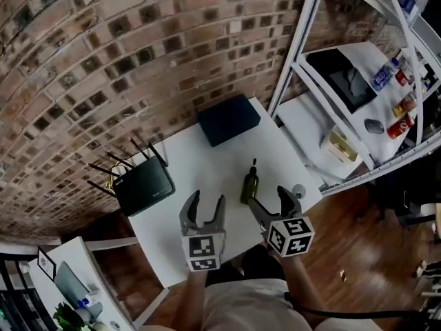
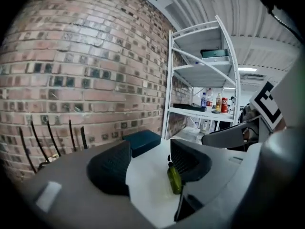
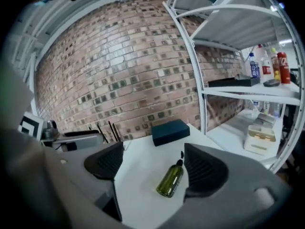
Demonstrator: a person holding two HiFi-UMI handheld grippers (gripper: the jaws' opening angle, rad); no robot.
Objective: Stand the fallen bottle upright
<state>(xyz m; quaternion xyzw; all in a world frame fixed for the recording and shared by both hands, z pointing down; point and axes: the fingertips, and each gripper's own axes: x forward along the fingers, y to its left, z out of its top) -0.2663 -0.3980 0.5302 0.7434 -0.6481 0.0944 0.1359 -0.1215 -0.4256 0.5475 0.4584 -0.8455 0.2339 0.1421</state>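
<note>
White table (image 1: 200, 164) below a brick wall holds the fallen bottle (image 1: 249, 185), lying on its side near the dark box (image 1: 229, 118), neck pointing towards it. The right gripper (image 1: 267, 197) and left gripper (image 1: 207, 198) both gape wide, holding nothing. Best to close the right across the bottle's body, probably mid-length, then swing the neck upward.

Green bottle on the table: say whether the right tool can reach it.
Probably yes: the right tool is open, the green bottle lies on its side just ahead in line with its jaws, and nothing stands between them.
</note>
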